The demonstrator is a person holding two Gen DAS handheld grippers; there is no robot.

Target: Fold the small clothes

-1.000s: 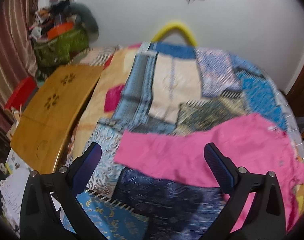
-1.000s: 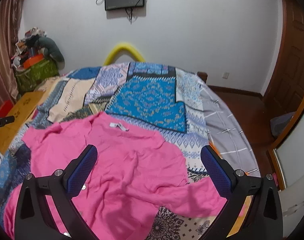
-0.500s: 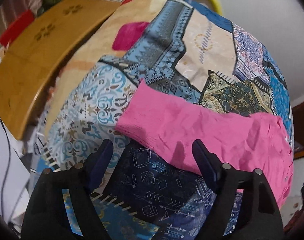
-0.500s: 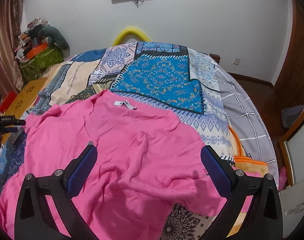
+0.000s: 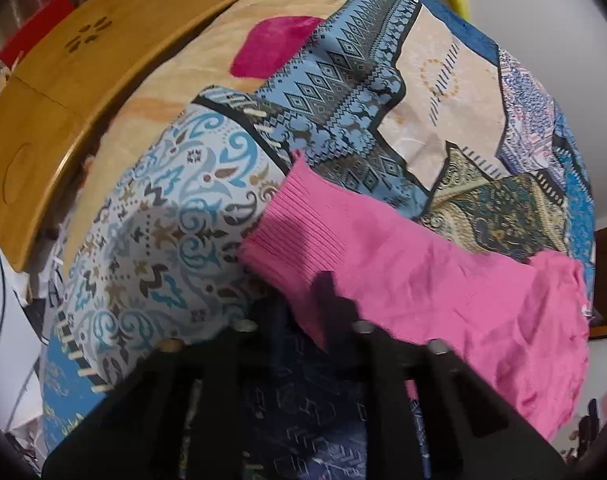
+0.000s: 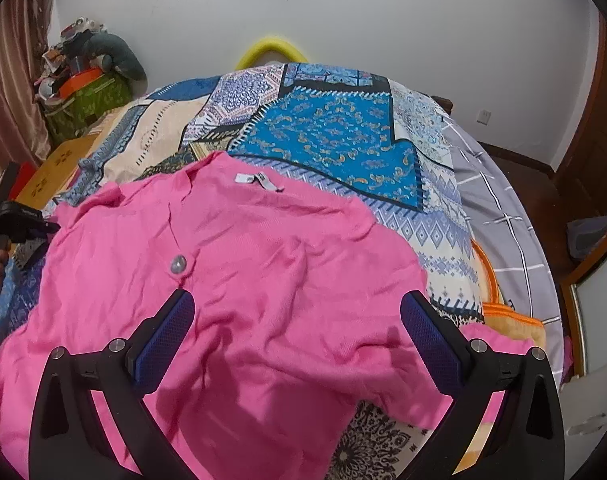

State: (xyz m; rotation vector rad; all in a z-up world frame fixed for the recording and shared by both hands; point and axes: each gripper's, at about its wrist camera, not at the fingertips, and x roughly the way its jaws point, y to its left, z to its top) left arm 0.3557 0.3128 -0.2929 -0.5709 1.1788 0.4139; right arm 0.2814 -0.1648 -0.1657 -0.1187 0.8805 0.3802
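A pink knit cardigan [image 6: 239, 280] lies spread on the patchwork bedspread [image 6: 331, 140], its label and a grey button facing up. In the left wrist view its ribbed sleeve cuff [image 5: 299, 220] lies to the left, and my left gripper [image 5: 303, 316] is shut on the sleeve's lower edge; the fingertips are hidden by the cloth. My right gripper [image 6: 297, 316] is open and empty, hovering over the cardigan's body [image 6: 303, 320]. The left gripper also shows at the far left of the right wrist view [image 6: 15, 220].
A wooden lap table [image 5: 63, 92] lies beside the bed on the left. A green bag heaped with clutter [image 6: 87, 92] stands in the far corner. A yellow foam arch [image 6: 271, 50] rises behind the bed. A wooden door [image 6: 595, 140] is on the right.
My left gripper dropped toward the sleeve cuff and closed on its lower edge. My right gripper moved forward over the cardigan and stayed open.
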